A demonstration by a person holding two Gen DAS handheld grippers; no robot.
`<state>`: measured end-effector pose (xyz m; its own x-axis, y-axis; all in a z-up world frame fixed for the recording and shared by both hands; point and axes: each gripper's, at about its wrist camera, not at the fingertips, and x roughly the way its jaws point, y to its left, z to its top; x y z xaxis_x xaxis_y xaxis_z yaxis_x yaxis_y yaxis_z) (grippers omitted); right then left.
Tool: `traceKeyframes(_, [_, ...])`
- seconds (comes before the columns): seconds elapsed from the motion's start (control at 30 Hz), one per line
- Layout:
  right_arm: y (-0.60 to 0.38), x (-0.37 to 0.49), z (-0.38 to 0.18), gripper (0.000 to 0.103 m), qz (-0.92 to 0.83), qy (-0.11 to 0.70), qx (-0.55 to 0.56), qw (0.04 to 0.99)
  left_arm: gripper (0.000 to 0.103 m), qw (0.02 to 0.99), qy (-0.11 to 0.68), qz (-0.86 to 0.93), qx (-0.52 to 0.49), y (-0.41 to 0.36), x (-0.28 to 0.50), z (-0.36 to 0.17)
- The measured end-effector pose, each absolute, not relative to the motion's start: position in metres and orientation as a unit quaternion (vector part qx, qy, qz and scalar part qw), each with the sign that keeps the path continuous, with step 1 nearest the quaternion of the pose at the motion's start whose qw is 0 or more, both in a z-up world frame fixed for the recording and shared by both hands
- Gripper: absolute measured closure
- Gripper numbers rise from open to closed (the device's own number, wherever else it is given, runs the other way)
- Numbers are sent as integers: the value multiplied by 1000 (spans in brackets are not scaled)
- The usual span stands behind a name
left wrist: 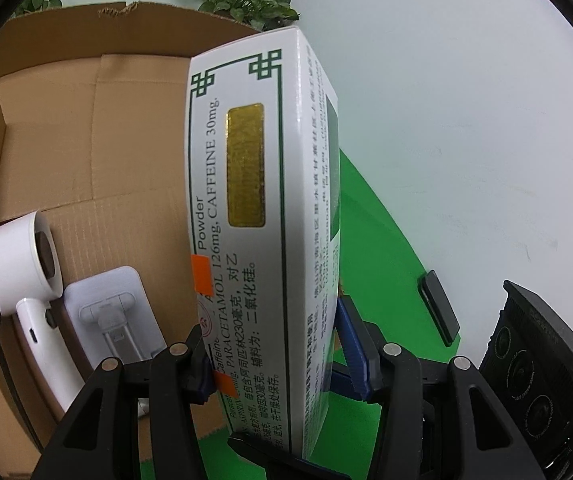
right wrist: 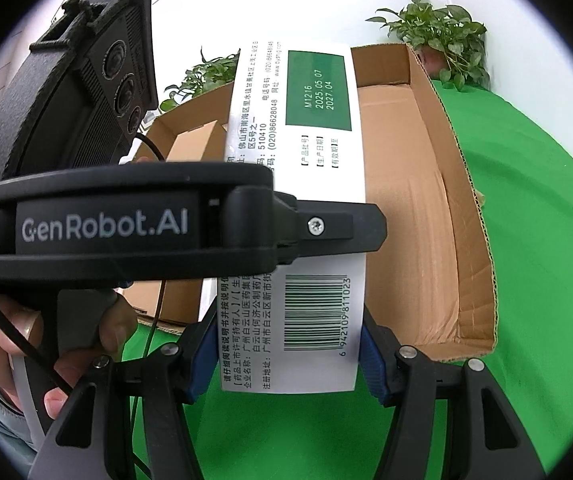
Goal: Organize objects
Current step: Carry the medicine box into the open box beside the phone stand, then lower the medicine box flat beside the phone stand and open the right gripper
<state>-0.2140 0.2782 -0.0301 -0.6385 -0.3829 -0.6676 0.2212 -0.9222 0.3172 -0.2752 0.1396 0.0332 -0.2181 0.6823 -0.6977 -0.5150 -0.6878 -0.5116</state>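
A tall white medicine box [left wrist: 262, 208] with green borders and a gold patch stands upright between the blue pads of my left gripper [left wrist: 276, 360], which is shut on its lower part. In the right wrist view the same medicine box [right wrist: 310, 152] shows its barcode side, and my right gripper [right wrist: 286, 364] is shut on its lower end. One of the left gripper's fingers [right wrist: 342, 228] crosses the box's middle. The box hangs over the edge of an open cardboard carton [left wrist: 86, 140], with the green mat [right wrist: 546, 240] below.
A white hair dryer [left wrist: 18, 272] and a white flat stand [left wrist: 106, 304] lie in the carton [right wrist: 406, 200]. Potted plants [left wrist: 242, 0] stand behind it. A small black flat piece [left wrist: 438, 308] shows at the right. A hand [right wrist: 114, 328] holds the left gripper's handle.
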Motion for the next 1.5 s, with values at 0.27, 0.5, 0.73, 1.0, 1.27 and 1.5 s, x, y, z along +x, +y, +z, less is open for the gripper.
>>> traceKeyframes(0.27, [283, -237, -47, 44, -888, -117, 411, 170, 55, 377, -83, 766, -514, 146, -299, 15])
traceKeyframes(0.5, [283, -254, -62, 44, -875, -125, 431, 179, 51, 350, -82, 765, -534, 142, -313, 8])
traceKeyframes(0.73, [269, -261, -75, 44, -875, -88, 451, 150, 46, 330, -86, 794, -504, 101, -302, 40])
traceKeyframes(1.0, [252, -266, -79, 44, -871, -58, 472, 122, 46, 284, -89, 827, -477, 44, -276, 53])
traceKeyframes(1.27, [265, -272, -83, 44, -866, -26, 496, 65, 46, 278, -87, 838, -462, 3, -233, 28])
traceKeyframes(1.5, [255, -266, -84, 41, -859, -27, 506, 75, 46, 246, -66, 863, -436, 12, -255, 12])
